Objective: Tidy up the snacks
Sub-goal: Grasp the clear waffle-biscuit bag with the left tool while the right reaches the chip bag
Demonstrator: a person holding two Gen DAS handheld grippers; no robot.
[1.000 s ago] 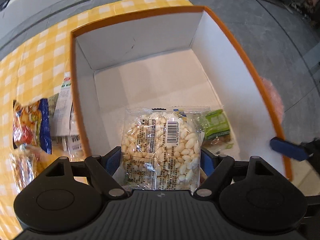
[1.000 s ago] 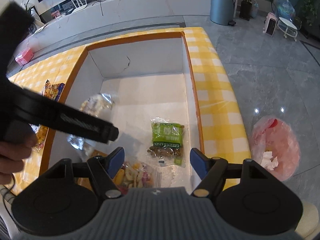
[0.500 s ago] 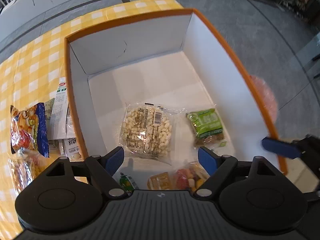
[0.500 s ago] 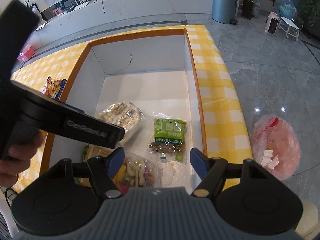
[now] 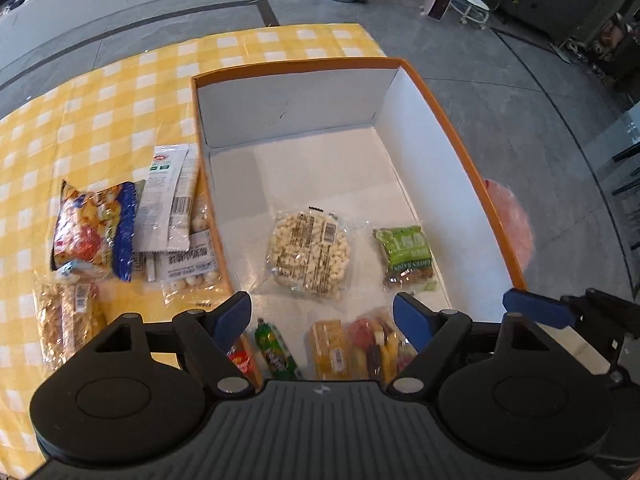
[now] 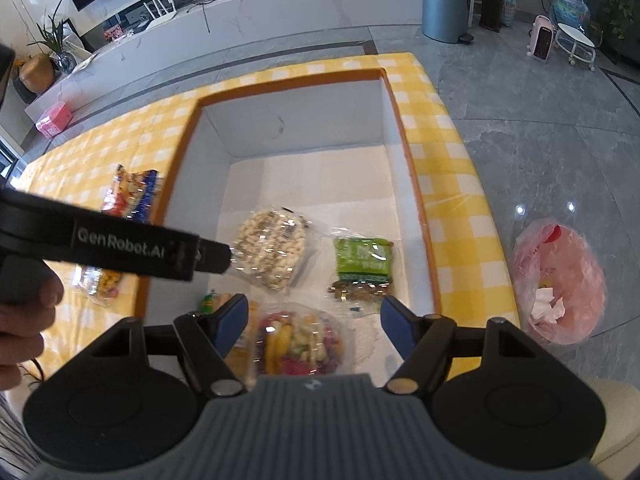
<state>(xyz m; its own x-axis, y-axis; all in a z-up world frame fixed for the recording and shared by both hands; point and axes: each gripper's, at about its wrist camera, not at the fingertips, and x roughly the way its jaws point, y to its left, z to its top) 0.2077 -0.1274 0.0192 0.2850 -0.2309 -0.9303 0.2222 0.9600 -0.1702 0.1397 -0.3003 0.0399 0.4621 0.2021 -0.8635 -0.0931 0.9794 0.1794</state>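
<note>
Yellow checked tablecloth [image 5: 120, 92] is seen under a large orange-rimmed box [image 5: 456, 132] whose white floor holds several packets at its near end. Since a second ago a clear bag of white puffed snacks [image 5: 310, 250] has been let go by the left gripper [image 5: 322, 316] and is now lying flat inside the box, just left of a green raisin packet [image 5: 404, 252]; that gripper has been raised clear, its jaws standing apart after a slight closing, with nothing between them. Nothing is held by the right gripper [image 6: 312, 320] either, its jaws parted above a mixed fruit pack [image 6: 296, 340] at the near wall. One more snack can be judged stowed. Left of the box, a blue and orange chip bag [image 5: 94, 232] and other wrappers [image 5: 172, 196] remain to be packed.
</note>
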